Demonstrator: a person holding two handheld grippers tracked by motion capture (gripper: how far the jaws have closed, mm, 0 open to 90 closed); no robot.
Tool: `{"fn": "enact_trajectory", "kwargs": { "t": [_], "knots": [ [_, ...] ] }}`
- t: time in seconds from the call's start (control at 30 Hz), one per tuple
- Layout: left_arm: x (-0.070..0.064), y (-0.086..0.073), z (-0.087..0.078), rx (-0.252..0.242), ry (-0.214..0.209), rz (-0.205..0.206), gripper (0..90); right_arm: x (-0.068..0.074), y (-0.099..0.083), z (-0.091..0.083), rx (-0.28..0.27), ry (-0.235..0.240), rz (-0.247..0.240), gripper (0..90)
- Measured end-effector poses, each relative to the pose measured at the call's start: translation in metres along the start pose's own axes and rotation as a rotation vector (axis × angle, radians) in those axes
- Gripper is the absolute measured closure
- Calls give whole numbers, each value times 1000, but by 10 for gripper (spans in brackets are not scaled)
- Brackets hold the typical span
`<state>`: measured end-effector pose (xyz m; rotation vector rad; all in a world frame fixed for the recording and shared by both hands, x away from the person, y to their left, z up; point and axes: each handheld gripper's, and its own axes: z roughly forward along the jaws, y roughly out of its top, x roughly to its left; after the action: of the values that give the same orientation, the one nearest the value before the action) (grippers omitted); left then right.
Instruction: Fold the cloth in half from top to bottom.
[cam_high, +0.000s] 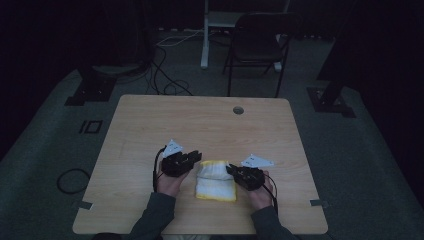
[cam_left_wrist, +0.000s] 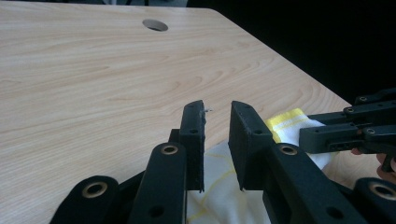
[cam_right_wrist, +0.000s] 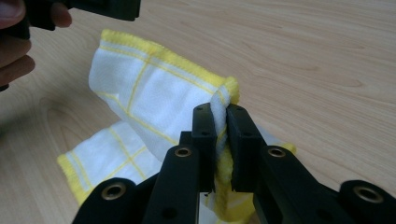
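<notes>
- Dish towel: white, crossed by thin yellow lines in a check, with a bright yellow fuzzy hem.
- Left gripper and right gripper: black jaws, brass-coloured rivets in the arms.
- Three-cornered plates: pale grey.
- Table: light wood grain, with a grey cable hole at 12 o'clock from the towel.
- Sleeves: dark grey.
- Folding chair: black.

In the right gripper view, the cloth runs off the bottom edge, its lower folds hidden behind the right tongs.
</notes>
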<state>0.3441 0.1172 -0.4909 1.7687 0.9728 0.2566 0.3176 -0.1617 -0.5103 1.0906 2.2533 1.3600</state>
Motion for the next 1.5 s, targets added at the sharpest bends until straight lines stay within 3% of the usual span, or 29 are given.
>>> {"fn": "enact_trajectory", "kwargs": {
  "t": [0.4,0.67,0.87,1.1,1.33,1.5],
  "knots": [
    [-9,-10,10,56,-24,25,752,4,-2,-7,10,18,-28,739],
    [-17,-25,14,109,-47,46,747,2,3,-25,-36,29,-38,683],
    [-19,-41,15,167,-40,71,746,0,5,-32,-55,28,-44,662],
    [-25,-54,3,188,-27,111,737,-9,-1,-29,-25,-5,-31,653],
    [-34,-73,-19,213,-19,153,723,-14,-5,-26,-5,-34,-22,626],
    [-31,-78,-25,215,-5,148,718,-17,-7,-27,-5,-42,-15,625]
  ]
}}
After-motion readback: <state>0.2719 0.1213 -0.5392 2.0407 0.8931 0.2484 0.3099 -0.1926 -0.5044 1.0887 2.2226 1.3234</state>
